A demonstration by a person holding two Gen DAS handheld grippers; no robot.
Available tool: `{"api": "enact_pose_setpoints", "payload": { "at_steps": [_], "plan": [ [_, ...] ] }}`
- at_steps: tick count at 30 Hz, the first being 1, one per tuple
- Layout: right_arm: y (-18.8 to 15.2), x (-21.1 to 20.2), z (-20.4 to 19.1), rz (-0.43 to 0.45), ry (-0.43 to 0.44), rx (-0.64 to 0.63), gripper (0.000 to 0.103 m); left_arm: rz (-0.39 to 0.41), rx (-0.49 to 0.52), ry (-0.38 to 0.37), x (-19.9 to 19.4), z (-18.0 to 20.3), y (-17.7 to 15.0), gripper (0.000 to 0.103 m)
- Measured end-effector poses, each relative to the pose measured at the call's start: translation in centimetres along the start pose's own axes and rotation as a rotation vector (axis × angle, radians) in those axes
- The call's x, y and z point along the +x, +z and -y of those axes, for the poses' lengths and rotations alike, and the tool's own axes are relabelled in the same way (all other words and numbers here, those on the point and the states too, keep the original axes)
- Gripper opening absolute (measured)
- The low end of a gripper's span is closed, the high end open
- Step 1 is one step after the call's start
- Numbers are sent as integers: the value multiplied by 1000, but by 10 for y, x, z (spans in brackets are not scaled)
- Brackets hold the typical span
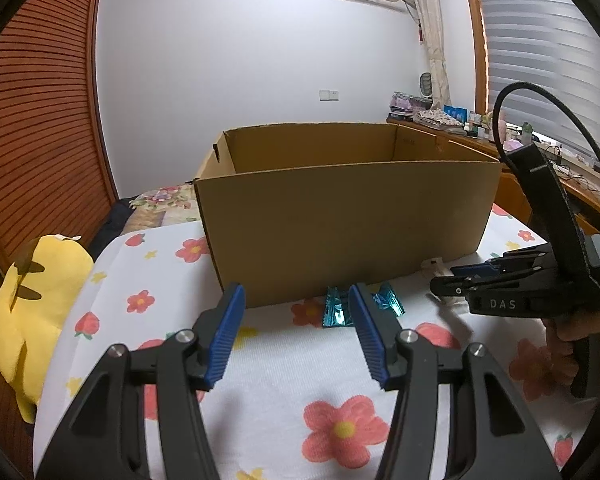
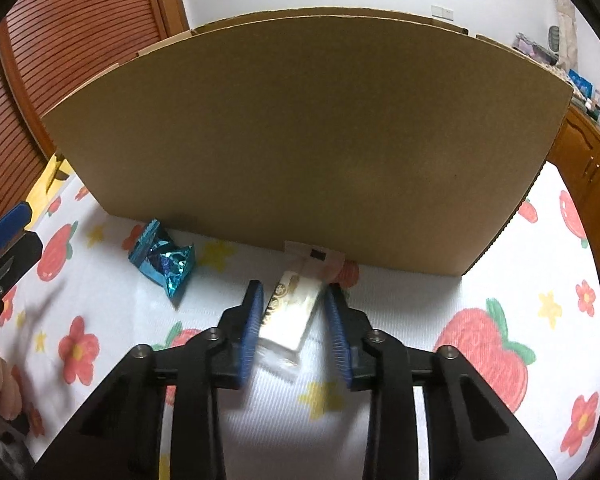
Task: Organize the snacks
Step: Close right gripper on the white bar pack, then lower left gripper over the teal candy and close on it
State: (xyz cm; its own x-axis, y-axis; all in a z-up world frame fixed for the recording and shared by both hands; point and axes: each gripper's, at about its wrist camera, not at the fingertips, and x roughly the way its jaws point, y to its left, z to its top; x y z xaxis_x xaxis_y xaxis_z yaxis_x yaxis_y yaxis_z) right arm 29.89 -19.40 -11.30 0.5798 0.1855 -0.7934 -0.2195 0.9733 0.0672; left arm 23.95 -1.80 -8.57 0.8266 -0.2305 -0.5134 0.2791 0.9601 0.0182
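An open cardboard box [image 1: 340, 220] stands on a white cloth printed with flowers [image 1: 300, 380]. Two shiny teal snack packets [image 1: 338, 312] lie at the foot of its front wall, just beyond my left gripper [image 1: 297, 292], which is open with nothing between its blue pads. In the right wrist view the teal packets [image 2: 162, 260] lie left of my right gripper [image 2: 294, 286]. Its pads press on both sides of a white and gold snack packet [image 2: 292, 312] that rests on the cloth close to the box [image 2: 300, 140]. From the left wrist view, the right gripper [image 1: 444, 284] reaches in from the right, held by a hand.
A yellow plush toy [image 1: 32, 300] lies off the cloth's left edge. A wooden slatted door [image 1: 32, 120] fills the left, and a cluttered wooden counter [image 1: 540, 160] runs along the right under the window. My left gripper's blue finger [image 2: 8, 224] shows at the left edge.
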Motion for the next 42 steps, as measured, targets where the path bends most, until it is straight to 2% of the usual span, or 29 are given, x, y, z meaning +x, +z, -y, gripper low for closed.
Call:
{"api": "enact_pose_setpoints", "payload": {
  "at_steps": [4,9,11,13,16,19,24,33,38,42],
  "plan": [
    [-3,-2,1,0,14,-8,21,-1,6,6,1,1,0,56],
    [-9,-8,5,1,29,-19,20,-35,5,-5,6,3,0,57],
    [-13,-16,8,9,41,-20,20,-50,9,-18,8,7,0,63],
    [-18,-24,10,21,48,-28,20,-56,10,-38,9,13,1,82],
    [-30,-41,16,41,43,-49,20,-51,2,-58,10,21,5,90],
    [-44,-57,25,55,30,-71,20,-79,-19,-55,18,26,12,90],
    [-67,-74,41,64,9,-87,20,-150,-112,-27,43,22,16,90],
    [-83,-75,51,64,53,-60,20,-251,-307,17,78,12,14,90],
    [-84,-75,51,71,86,-57,20,-265,-316,54,88,18,15,90],
    [-86,-74,50,71,99,-67,20,-299,-266,107,103,27,16,90]
  ]
}}
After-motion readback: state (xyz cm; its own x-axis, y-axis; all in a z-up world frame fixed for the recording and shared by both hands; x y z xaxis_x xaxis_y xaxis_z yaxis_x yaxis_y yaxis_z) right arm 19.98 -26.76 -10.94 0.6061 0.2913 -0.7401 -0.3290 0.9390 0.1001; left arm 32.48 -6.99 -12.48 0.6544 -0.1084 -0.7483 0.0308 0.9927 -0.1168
